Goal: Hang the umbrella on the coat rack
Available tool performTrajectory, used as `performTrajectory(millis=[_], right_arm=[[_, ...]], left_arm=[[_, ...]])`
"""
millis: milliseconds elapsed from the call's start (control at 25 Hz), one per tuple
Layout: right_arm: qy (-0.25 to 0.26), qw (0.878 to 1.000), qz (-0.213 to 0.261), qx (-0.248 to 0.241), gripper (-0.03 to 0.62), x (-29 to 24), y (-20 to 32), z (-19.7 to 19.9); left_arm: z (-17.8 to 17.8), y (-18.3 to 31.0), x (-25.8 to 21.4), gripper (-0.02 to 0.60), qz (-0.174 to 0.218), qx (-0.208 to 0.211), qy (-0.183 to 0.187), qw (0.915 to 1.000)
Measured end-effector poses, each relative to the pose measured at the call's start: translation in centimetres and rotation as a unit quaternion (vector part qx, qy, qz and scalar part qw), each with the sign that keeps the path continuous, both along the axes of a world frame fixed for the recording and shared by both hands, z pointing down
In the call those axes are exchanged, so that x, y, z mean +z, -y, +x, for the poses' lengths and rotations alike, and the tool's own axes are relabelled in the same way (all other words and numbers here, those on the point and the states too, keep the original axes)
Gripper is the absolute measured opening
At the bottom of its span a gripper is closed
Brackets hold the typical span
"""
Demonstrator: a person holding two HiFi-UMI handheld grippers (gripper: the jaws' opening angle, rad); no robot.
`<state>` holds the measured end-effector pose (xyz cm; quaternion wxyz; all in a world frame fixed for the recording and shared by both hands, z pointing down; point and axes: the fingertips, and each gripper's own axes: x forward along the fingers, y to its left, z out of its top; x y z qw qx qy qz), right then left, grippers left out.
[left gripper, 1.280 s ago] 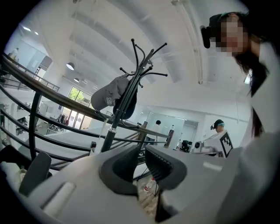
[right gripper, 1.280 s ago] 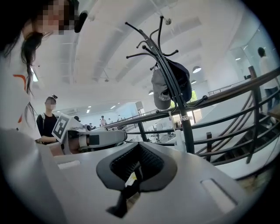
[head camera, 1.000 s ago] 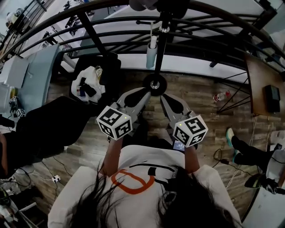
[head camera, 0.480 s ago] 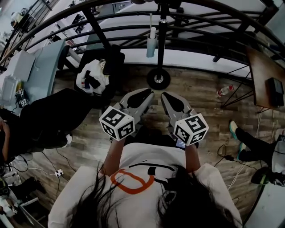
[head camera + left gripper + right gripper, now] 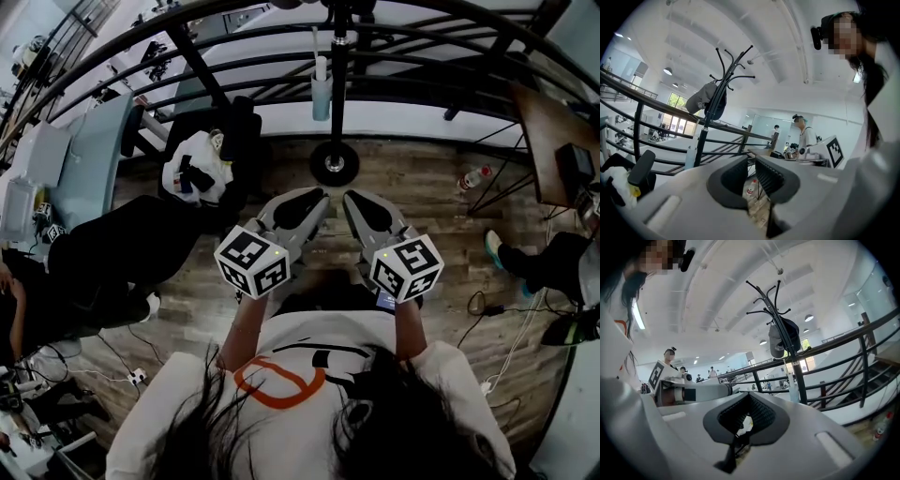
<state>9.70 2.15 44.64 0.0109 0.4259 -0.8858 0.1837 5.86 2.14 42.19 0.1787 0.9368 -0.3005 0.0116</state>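
- Both tongs are tucked in close to the person's chest, side by side and pointing at the rack (image 5: 339, 84). To me that looks like a resting pose, not a reach.
- Left tongs (image 5: 309, 200): jaws a bit apart with nothing in them. You can see the floor through the gap in the left gripper view.
- Right tongs (image 5: 356, 200): same deal, only a thin slit between the jaws and nothing clamped.
- The umbrella (image 5: 322, 94) is the pale blue folded one. It's well ahead of both tongs, hanging right beside the rack pole and clear of the floor. I can't make out what it hangs from.
- A dark bag (image 5: 708, 99) hangs up top among the hooks, higher than the umbrella.
- My read is that the hanging is done, which is why the tongs are empty and kept well apart from the rack, so they can't bump it.
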Motion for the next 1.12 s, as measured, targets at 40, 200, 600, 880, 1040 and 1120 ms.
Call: performTrajectory(millis=[40, 200, 600, 880, 1040, 1120], right_arm=[[-0.001, 1.000, -0.001, 0.002, 0.008, 0.1, -0.3, -0.7], [-0.003, 1.000, -0.013, 0.013, 0.008, 0.5, -1.5, -3.5], [0.009, 0.999, -0.033, 0.040, 0.008, 1.2, -4.8, -8.3], [-0.001, 0.998, -0.032, 0.046, 0.008, 1.6, -7.1, -10.9], [-0.008, 0.999, -0.029, 0.043, 0.008, 1.6, -8.2, -11.9], [-0.009, 0.999, -0.028, 0.041, 0.008, 1.5, -8.7, -12.2]], left_arm=[[-0.8, -0.4, 0.1, 0.043, -0.001, 0.001, 0.000, 1.0000], [-3.7, -1.6, 0.5, 0.043, -0.009, 0.006, 0.001, 0.9999], [-8.9, -4.6, 1.3, 0.041, -0.019, 0.021, 0.005, 0.9996], [-11.0, -6.5, 1.5, 0.041, -0.014, 0.032, -0.003, 0.9994], [-11.6, -7.7, 1.3, 0.041, -0.009, 0.036, -0.007, 0.9993], [-11.7, -8.3, 1.2, 0.041, -0.007, 0.036, -0.008, 0.9993]])
